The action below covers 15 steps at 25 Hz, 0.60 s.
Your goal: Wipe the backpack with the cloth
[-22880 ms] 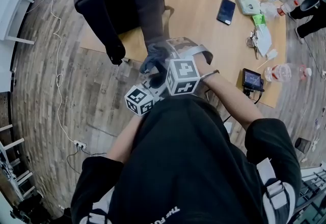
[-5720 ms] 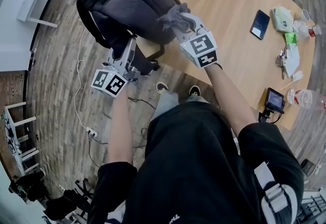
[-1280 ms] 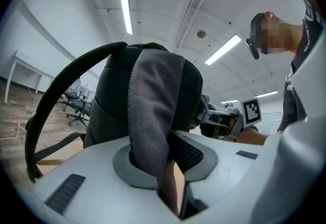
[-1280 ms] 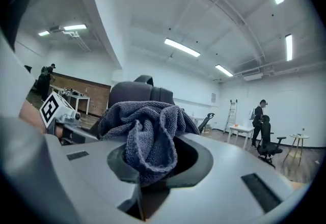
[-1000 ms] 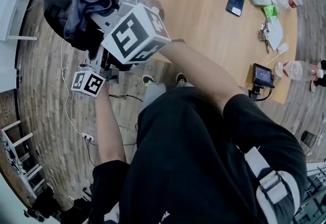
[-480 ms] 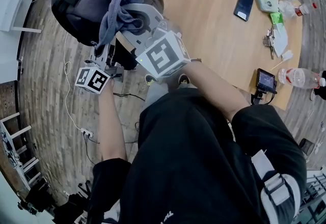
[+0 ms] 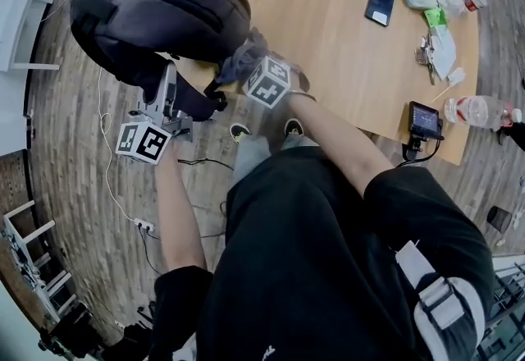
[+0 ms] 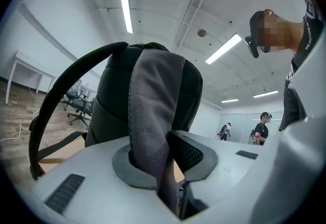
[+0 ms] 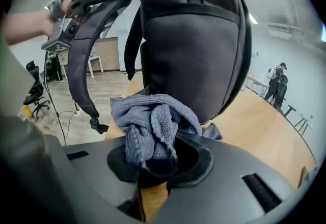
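step: wipe pass, looks mid-task | left gripper (image 8: 159, 169) clamped on the grey strap (image 8: 153, 101), propping the backpack (image 7: 156, 2) at the near-left edge of the table (image 7: 336, 31) | right gripper (image 9: 153, 164) clamped on the bunched cloth (image 9: 153, 118), at the pack's near-right bottom, contact unclear | next: you'd press the cloth onto the fabric and drag it across the panel, strap grip firm

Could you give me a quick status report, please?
Left gripper shut on strap, right gripper shut on cloth. Cloth at backpack's lower edge. Strap end hangs beside it.
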### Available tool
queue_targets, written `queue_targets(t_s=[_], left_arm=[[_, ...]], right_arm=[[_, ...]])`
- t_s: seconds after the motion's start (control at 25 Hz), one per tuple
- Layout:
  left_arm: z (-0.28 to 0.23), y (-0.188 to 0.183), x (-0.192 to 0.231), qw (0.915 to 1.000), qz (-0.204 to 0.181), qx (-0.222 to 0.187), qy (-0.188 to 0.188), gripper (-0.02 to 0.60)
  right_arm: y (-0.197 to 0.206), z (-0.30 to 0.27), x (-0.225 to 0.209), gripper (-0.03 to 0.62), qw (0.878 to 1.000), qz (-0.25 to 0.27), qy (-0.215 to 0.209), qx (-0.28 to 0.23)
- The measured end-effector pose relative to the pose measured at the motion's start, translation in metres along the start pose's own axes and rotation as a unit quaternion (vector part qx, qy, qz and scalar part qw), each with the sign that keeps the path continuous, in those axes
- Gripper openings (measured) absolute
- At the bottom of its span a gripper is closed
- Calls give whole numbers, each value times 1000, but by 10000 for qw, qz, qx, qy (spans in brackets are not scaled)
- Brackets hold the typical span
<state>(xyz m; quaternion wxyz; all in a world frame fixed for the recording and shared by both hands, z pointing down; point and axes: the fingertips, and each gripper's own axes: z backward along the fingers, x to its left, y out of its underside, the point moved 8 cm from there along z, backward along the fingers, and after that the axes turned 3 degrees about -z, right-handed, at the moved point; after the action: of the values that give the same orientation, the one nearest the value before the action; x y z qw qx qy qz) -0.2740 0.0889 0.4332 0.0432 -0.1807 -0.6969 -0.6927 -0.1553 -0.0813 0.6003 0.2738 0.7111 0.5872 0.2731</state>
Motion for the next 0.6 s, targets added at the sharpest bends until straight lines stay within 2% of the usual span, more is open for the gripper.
queue_targets(t_s=[0.32,0.44,0.52,0.6], left_arm=[[4,5,-2,9974,-581,-396,-137,99],[7,7,-2,9956,-764,-495,-225,137],[15,10,-3,9930,-986,-479,-439,171],[28,10,-9,9858,-1409,-382,-833,225]], right_arm=[[0,31,-2,92,9985,-230,7,-496],[-1,57,-1,92,9961,-255,38,-848],[-3,78,-2,92,9939,-299,109,-1056],[-3,101,0,92,9917,-393,177,-1211]])
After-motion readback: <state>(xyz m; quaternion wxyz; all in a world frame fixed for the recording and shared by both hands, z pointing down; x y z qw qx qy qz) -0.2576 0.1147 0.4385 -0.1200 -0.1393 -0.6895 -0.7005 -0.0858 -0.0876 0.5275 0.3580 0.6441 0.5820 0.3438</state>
